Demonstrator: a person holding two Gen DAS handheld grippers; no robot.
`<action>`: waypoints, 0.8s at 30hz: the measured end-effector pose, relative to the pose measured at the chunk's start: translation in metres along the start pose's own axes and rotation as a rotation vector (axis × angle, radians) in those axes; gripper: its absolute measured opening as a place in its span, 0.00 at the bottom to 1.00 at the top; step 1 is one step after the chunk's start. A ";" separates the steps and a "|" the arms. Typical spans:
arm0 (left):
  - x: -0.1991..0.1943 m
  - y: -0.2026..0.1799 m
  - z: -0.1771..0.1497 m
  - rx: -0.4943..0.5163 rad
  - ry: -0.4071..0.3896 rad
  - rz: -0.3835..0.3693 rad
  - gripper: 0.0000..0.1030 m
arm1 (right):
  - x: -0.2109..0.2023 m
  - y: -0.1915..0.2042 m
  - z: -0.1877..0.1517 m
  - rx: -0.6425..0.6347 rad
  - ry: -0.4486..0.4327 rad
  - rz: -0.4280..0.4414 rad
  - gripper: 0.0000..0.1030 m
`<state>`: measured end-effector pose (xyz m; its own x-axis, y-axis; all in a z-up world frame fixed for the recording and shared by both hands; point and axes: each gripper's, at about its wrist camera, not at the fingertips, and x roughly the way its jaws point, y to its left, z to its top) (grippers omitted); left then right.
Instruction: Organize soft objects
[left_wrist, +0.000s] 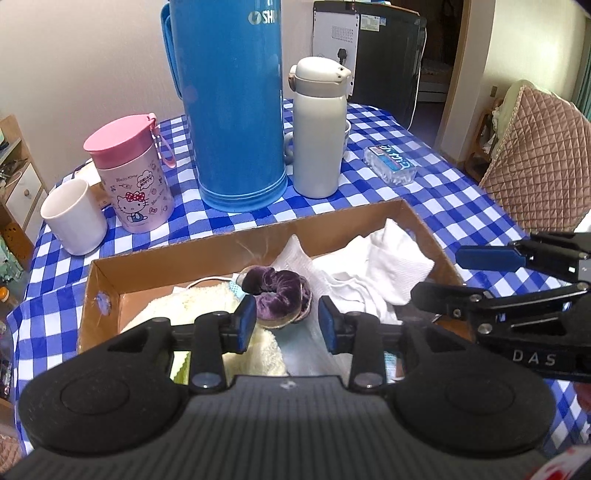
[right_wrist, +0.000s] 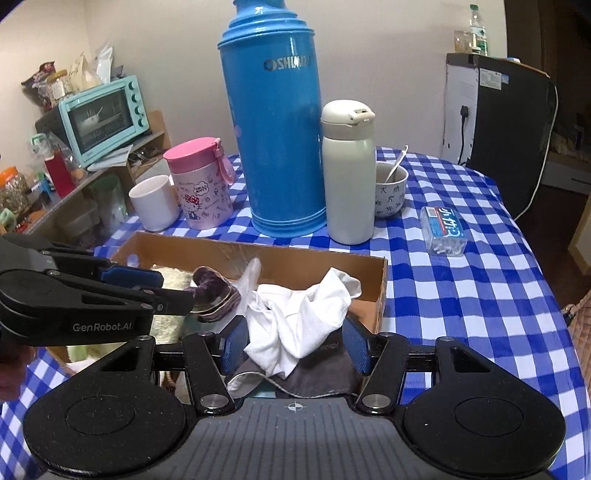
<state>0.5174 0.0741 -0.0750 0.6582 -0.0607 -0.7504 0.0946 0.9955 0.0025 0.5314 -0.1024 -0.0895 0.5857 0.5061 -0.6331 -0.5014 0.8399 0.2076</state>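
Note:
A shallow cardboard box (left_wrist: 258, 227) lies on the blue checked tablecloth. In it are a purple velvet scrunchie (left_wrist: 277, 290), a cream fluffy towel (left_wrist: 207, 306) on the left and crumpled white cloth (left_wrist: 376, 273) on the right. My left gripper (left_wrist: 288, 323) hovers open just above the scrunchie, its blue pads clear of it. In the right wrist view my right gripper (right_wrist: 295, 345) stands open over the white cloth (right_wrist: 303, 314), with a grey cloth (right_wrist: 317, 376) lying under it. Each gripper shows in the other's view: the right gripper (left_wrist: 439, 275) and the left gripper (right_wrist: 162, 286).
Behind the box stand a tall blue thermos (left_wrist: 236, 110), a white flask (left_wrist: 319, 133), a pink lidded cup (left_wrist: 133, 177) and a white mug (left_wrist: 74, 221). A clear swab box (left_wrist: 391, 166) lies at the right. A bowl with a spoon (right_wrist: 389, 192) sits beside the flask. A quilted chair (left_wrist: 535, 158) stands by the table's right edge.

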 end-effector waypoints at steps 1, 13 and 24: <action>-0.004 0.000 0.000 -0.011 0.000 -0.001 0.36 | -0.002 0.000 0.000 0.009 0.000 0.002 0.56; -0.058 -0.003 -0.005 -0.077 -0.034 0.035 0.56 | -0.041 0.005 -0.001 0.059 -0.009 0.014 0.61; -0.122 -0.014 -0.023 -0.124 -0.080 0.091 0.62 | -0.096 0.014 -0.008 0.117 -0.050 0.067 0.66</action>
<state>0.4185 0.0690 0.0007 0.7176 0.0298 -0.6958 -0.0583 0.9982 -0.0173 0.4631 -0.1407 -0.0313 0.5855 0.5688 -0.5775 -0.4646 0.8193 0.3360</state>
